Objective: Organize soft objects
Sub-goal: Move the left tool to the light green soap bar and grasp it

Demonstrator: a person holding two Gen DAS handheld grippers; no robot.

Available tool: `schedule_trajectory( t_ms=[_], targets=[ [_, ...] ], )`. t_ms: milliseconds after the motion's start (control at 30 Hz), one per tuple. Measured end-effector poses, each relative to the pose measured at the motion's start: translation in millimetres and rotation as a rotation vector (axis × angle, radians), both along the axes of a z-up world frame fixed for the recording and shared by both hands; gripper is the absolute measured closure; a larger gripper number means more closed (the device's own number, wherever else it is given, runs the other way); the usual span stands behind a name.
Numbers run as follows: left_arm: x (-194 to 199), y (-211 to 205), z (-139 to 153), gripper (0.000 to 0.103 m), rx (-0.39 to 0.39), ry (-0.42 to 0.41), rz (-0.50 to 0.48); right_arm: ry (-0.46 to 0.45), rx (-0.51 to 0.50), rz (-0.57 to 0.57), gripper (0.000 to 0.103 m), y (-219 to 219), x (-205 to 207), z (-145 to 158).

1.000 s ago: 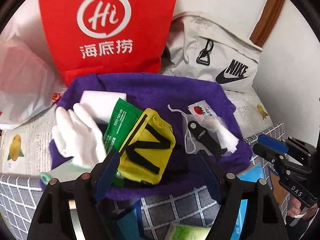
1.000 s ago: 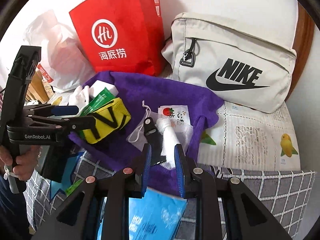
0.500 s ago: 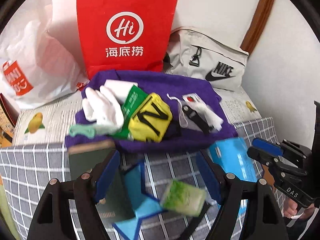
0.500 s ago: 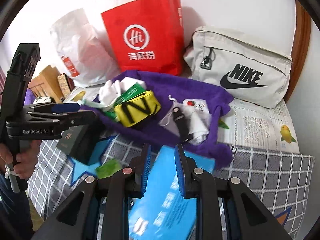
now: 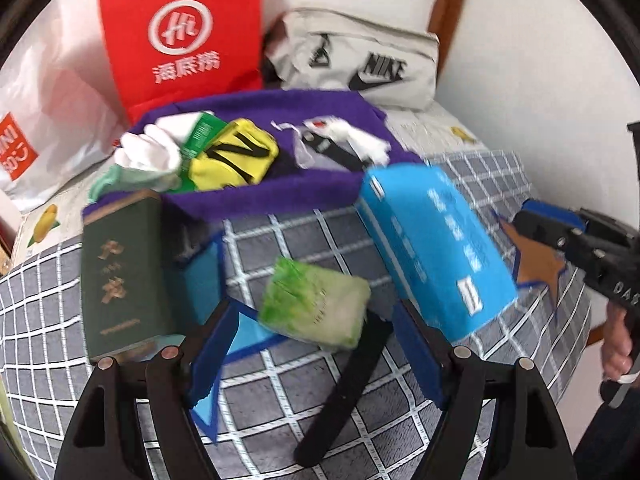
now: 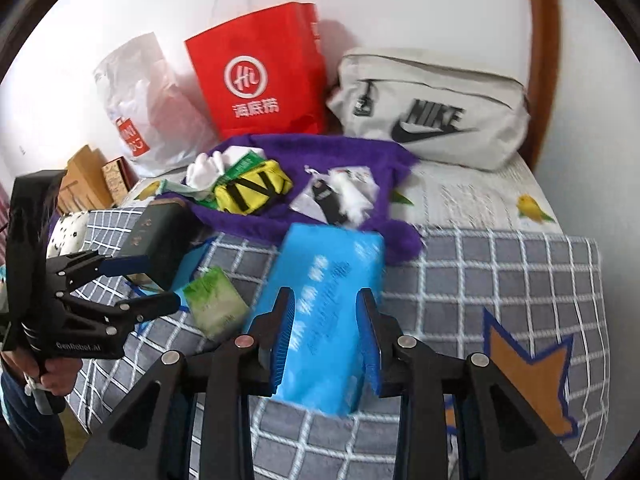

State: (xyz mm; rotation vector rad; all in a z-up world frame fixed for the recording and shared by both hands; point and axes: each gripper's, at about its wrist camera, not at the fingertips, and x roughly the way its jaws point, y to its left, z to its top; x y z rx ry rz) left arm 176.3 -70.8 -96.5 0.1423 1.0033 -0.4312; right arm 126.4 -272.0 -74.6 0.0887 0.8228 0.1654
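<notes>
A purple cloth [image 5: 256, 196] [image 6: 360, 156] lies on the bed with white gloves [image 5: 148, 152], a green packet [image 5: 202, 136], a yellow pouch [image 5: 236, 160] [image 6: 252, 190] and a small white bag [image 5: 348, 140] on it. In front lie a green tissue pack [image 5: 316, 308] [image 6: 216, 300], a blue tissue pack [image 5: 436, 248] [image 6: 324, 304] and a dark green box [image 5: 120, 272] [image 6: 156, 236]. My left gripper [image 5: 320, 360] is open just short of the green tissue pack. My right gripper [image 6: 326, 344] is open with its fingers either side of the blue pack's near end.
A red paper bag [image 5: 184, 32] [image 6: 260, 76], a white plastic bag [image 5: 36, 128] and a beige Nike bag [image 5: 360, 64] [image 6: 432, 112] stand at the back wall. A black strap [image 5: 344, 392] lies on the grey checked blanket [image 5: 280, 420] [image 6: 500, 280].
Both grippers have pulled back from the purple cloth toward the bed's front. The right gripper has opened wider and now straddles the blue pack. The left gripper stays open.
</notes>
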Motion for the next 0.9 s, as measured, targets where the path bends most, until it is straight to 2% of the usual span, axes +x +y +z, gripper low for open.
schedule_trajectory(
  t_ms=[300, 467, 567, 667, 800, 833, 867, 900],
  targets=[
    [6.7, -16.6, -36.7, 0.025, 0.060, 0.026, -0.010, 0.038, 0.017, -0.007, 0.071, -15.1, -19.7, -25.4],
    [15.5, -21.1, -45.1, 0.021, 0.101, 0.008, -0.016, 0.051, 0.042, 0.009, 0.071, -17.1, -16.3, -32.5],
    [19.6, -24.0, -48.8, 0.021, 0.132, 0.000, -0.012, 0.057, 0.086, 0.036, 0.071, -15.9, -11.3, -36.4],
    [20.0, -27.5, -50.8, 0.021, 0.170, -0.002, -0.019, 0.061, 0.085, 0.053, 0.071, -9.8, -6.7, -38.5],
    [18.1, -16.7, -48.3, 0.021, 0.131, 0.023, 0.017, 0.055, 0.071, 0.075, 0.071, -3.5, -6.6, -38.2],
    [17.6, -14.3, -49.0, 0.021, 0.128, 0.025, 0.024, 0.055, 0.072, 0.078, 0.071, -2.7, -6.6, -38.6],
    [17.0, -11.4, -50.0, 0.028, 0.128, 0.026, 0.035, 0.057, 0.073, 0.079, 0.071, -1.6, -6.9, -39.5],
    [16.9, -8.3, -51.4, 0.040, 0.132, 0.030, 0.046, 0.055, 0.071, 0.077, 0.070, -1.6, -7.2, -39.9]
  ],
)
